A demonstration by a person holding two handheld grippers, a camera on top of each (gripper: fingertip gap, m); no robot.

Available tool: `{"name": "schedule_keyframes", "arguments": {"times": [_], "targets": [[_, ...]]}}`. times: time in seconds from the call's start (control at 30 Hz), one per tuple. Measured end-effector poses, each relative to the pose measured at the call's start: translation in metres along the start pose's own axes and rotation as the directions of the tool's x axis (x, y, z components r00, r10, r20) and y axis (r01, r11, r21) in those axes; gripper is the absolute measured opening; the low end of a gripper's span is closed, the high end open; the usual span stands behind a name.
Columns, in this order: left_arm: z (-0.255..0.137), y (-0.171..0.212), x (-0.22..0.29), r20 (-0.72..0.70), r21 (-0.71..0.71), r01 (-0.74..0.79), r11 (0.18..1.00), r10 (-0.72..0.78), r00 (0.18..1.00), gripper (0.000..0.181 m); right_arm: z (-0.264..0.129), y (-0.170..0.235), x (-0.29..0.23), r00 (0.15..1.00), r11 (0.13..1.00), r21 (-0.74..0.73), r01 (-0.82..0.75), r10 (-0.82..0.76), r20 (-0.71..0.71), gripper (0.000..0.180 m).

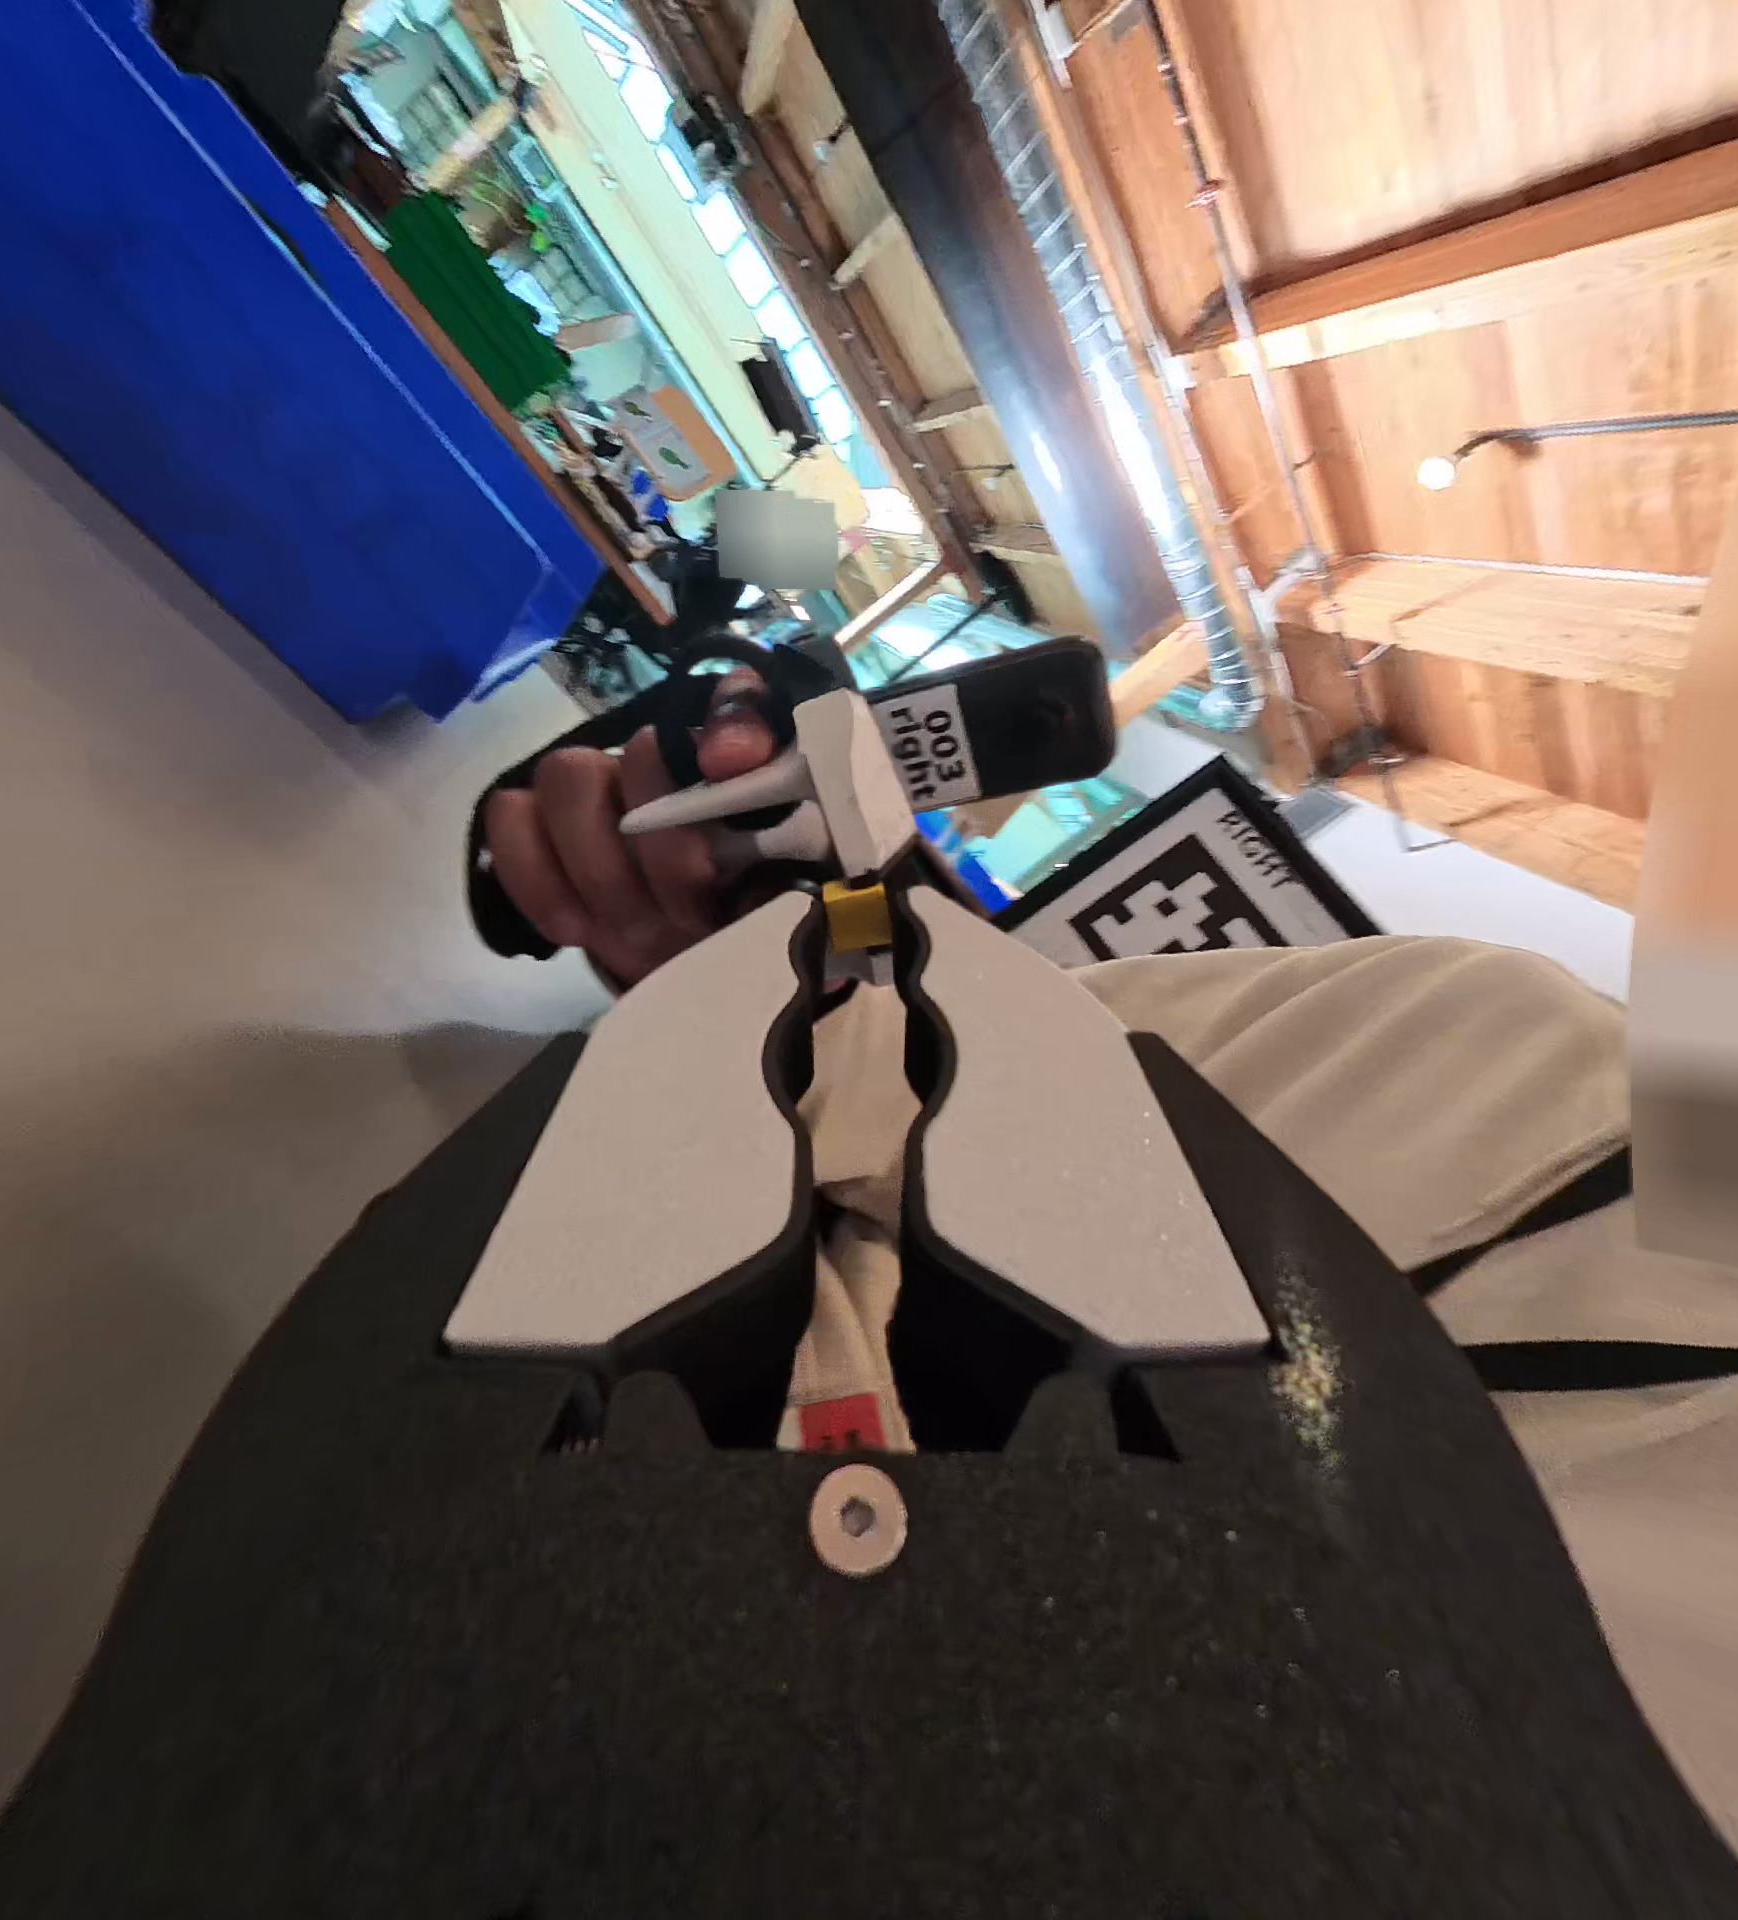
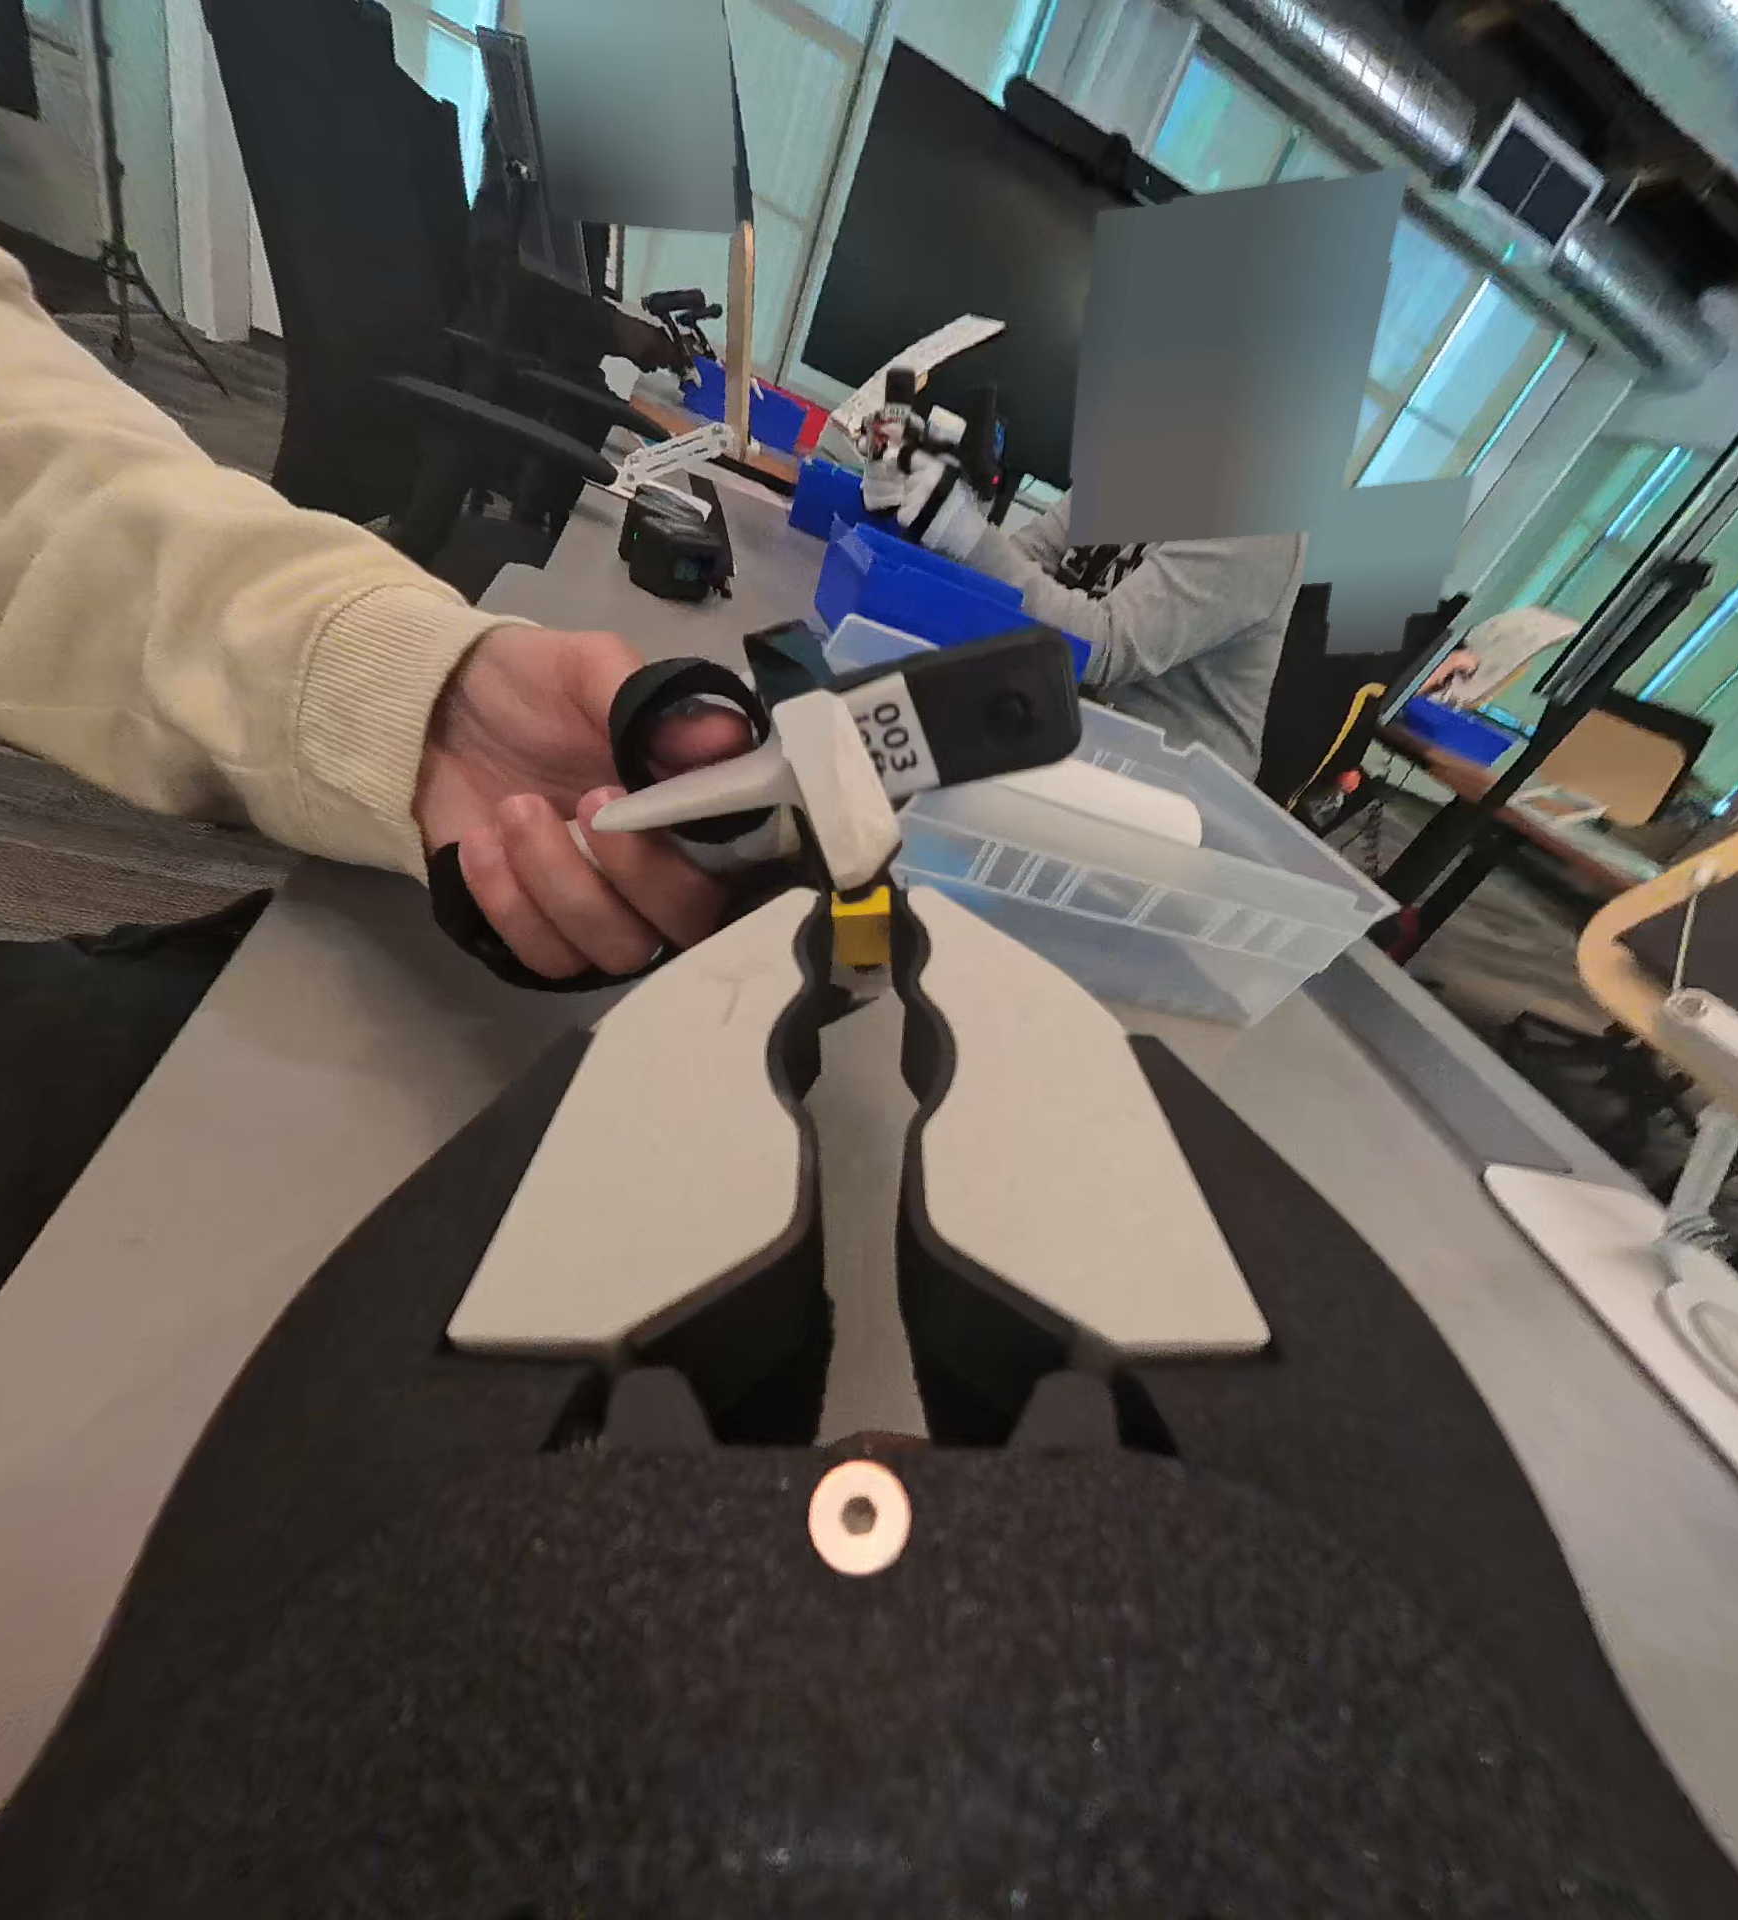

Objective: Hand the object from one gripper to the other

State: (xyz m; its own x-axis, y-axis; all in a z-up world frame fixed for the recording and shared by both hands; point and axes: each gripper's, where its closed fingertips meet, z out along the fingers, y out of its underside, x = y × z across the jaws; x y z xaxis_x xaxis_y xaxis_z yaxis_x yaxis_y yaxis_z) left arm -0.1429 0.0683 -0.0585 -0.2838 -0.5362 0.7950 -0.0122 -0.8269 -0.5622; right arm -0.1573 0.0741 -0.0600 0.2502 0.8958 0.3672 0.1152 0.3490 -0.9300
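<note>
Both grippers (image 2: pixel 857 914) pinch yellow block (image 2: pixel 860 928) near clear bin (image 2: pixel 1260 935).

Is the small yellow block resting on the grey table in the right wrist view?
No, the yellow block is off the table, pinched between the right gripper tips and the left gripper.

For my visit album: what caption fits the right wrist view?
Two hand-held grippers, right gripper and left gripper, pinch one small yellow block mid-handover.

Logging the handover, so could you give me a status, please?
Left gripper shut on yellow block. Right gripper shut on it too. Nothing in the way.
</note>
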Motion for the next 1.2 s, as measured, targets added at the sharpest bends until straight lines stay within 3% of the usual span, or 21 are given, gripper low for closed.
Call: {"name": "schedule_keyframes", "arguments": {"times": [0.1,0.17,0.23,0.3,0.33,0.37,0.43,0.5,0.6,0.7,0.73,0.8,0.83,0.9,1.07,1.2], "targets": [[-0.006,-0.006,-0.011,0.159,-0.007,-0.142,0.990,0.141,0.977,0.025,-0.001,0.008,0.009,0.998,0.999,-0.032,-0.035,0.034,-0.048,0.010],[-0.018,-0.012,-0.020,0.329,-0.047,-0.298,0.953,0.297,0.896,0.031,-0.005,0.014,0.021,0.991,0.995,-0.071,-0.072,0.063,-0.116,0.010],[-0.038,-0.025,-0.028,0.550,-0.133,-0.489,0.862,0.475,0.687,0.046,-0.012,0.023,0.040,0.968,0.983,-0.123,-0.135,0.104,-0.228,0.010],[-0.071,-0.034,-0.041,0.741,-0.323,-0.583,0.746,0.582,0.334,0.046,-0.022,0.038,0.057,0.932,0.957,-0.209,-0.202,0.122,-0.342,0.010],[-0.090,-0.040,-0.045,0.796,-0.412,-0.585,0.699,0.588,0.143,0.044,-0.027,0.045,0.063,0.916,0.945,-0.240,-0.224,0.121,-0.382,0.010],[-0.104,-0.045,-0.042,0.818,-0.463,-0.589,0.662,0.575,0.003,0.044,-0.031,0.051,0.068,0.900,0.932,-0.266,-0.247,0.119,-0.419,0.010],[-0.109,-0.053,-0.032,0.828,-0.478,-0.634,0.608,0.552,-0.094,0.035,-0.036,0.058,0.074,0.885,0.916,-0.297,-0.269,0.114,-0.451,0.010],[-0.107,-0.050,-0.036,0.832,-0.467,-0.620,0.630,0.551,-0.067,0.032,-0.038,0.061,0.077,0.878,0.910,-0.294,-0.291,0.132,-0.459,0.010],[-0.100,-0.039,-0.047,0.835,-0.425,-0.567,0.706,0.547,0.055,0.033,-0.050,0.054,0.094,0.852,0.903,-0.276,-0.329,0.157,-0.500,0.011],[-0.097,-0.034,-0.052,0.844,-0.354,-0.535,0.767,0.509,0.170,0.033,-0.099,0.014,0.150,0.763,0.894,-0.233,-0.382,0.163,-0.626,0.011],[-0.095,-0.031,-0.053,0.840,-0.337,-0.521,0.784,0.501,0.210,0.033,-0.121,0.010,0.169,0.723,0.850,-0.257,-0.460,0.191,-0.663,0.011],[-0.093,-0.028,-0.057,0.835,-0.304,-0.497,0.813,0.478,0.272,0.033,-0.173,0.020,0.193,0.602,0.675,-0.304,-0.672,0.259,-0.755,0.011],[-0.093,-0.028,-0.058,0.834,-0.290,-0.488,0.823,0.467,0.292,0.033,-0.201,0.031,0.196,0.540,0.576,-0.322,-0.751,0.255,-0.802,0.011],[-0.093,-0.028,-0.061,0.834,-0.277,-0.471,0.837,0.453,0.315,0.033,-0.248,0.049,0.202,0.457,0.491,-0.335,-0.804,0.150,-0.877,0.010],[-0.093,-0.022,-0.073,0.832,-0.300,-0.415,0.859,0.448,0.327,0.040,-0.279,0.116,0.163,0.378,0.177,-0.346,-0.921,0.202,-0.903,0.011],[-0.088,-0.019,-0.075,0.822,-0.290,-0.400,0.869,0.441,0.362,0.041,-0.287,0.143,0.136,0.337,-0.031,-0.355,-0.935,0.246,-0.909,0.011]]}}
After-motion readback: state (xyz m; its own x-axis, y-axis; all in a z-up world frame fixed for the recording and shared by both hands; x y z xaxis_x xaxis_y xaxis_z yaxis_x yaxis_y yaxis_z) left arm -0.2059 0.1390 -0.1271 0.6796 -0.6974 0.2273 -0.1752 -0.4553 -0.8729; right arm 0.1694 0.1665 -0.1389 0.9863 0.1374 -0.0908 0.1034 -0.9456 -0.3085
